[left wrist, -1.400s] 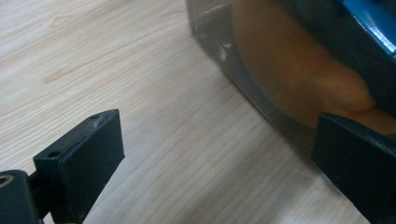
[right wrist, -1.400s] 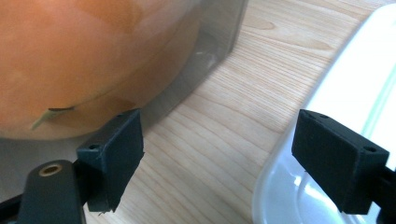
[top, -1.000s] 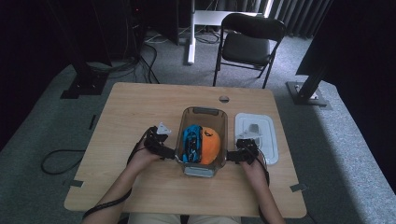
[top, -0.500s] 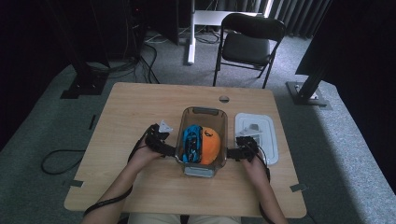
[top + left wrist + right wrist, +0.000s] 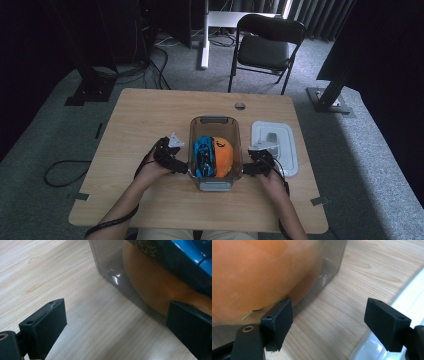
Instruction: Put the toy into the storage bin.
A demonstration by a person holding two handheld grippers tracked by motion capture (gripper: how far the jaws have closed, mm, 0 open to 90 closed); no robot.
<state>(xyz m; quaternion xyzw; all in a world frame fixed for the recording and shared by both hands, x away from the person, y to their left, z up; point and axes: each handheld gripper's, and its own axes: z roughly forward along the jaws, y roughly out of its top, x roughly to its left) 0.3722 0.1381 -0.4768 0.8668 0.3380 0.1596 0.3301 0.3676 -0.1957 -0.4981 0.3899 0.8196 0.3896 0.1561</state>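
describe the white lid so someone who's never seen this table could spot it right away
Start at the wooden table and find the clear bin holding a blue toy and an orange one. The white lid lies flat just right of that bin, beyond the right gripper. It is the one white rounded rectangle there.

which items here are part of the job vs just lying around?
In the job:
clear bin
blue toy car inside it
orange plush inside it
white lid right of the bin
left gripper and right gripper, open at the bin's sides

Lying about:
folding chair
small round disc on the table
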